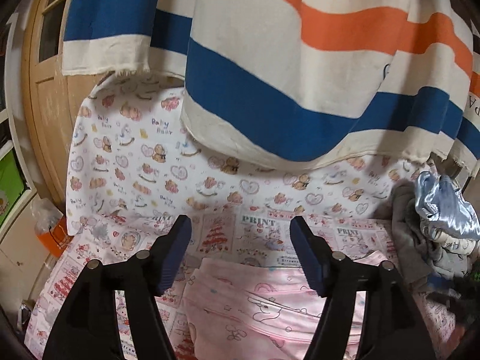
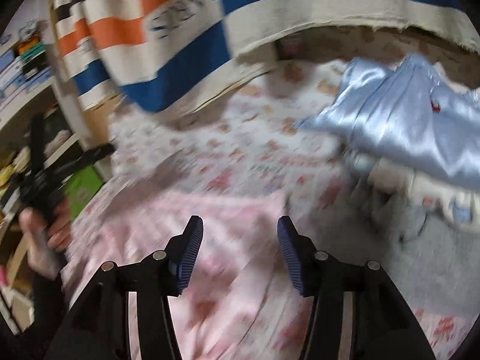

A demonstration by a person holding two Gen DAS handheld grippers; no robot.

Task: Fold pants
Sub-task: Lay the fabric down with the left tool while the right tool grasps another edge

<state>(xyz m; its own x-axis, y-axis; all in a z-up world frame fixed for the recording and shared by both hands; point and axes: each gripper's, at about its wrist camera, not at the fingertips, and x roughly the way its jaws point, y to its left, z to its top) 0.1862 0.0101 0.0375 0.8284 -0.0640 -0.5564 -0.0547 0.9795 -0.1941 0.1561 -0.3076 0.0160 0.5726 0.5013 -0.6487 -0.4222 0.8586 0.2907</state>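
Step in hand: judged a pause between folds; both grippers empty over the pink pants point(image 1: 264, 309), next grab not begun.
How to do it well: pick one edge w/ both grippers, pinch only the pants layer, not the printed sheet point(image 1: 126, 162) under it. Lift low, carry over evenly so the halves line up, then flatten.
Watch out: pink fabric looks thin & slippery; a shallow pinch may slip, a deep one may drag the sheet.
Pants location: bottom centre of left wrist view, lying flat on the sheet, cartoon print, a fold edge facing the top of frame. In right wrist view they fill bottom centre, blurred.
Left gripper point(image 1: 240, 255): jaws well apart, roughly mid-open; nothing between the pads, touching nothing, hanging above the pants' far edge. Also seen at left edge of right wrist view, in the person's hand point(image 2: 45, 234).
Right gripper point(image 2: 237, 255): jaws about half open, empty; pants below it, contact not apparent, but blur limits certainty.
Nearby clutter: shiny blue satin cloth point(image 2: 405, 120) upper right in right wrist view, on a grey garment point(image 2: 375, 240); keep clear of both.
Backdrop: striped curtain point(image 1: 270, 60) across the top of frame, hem near the sheet.
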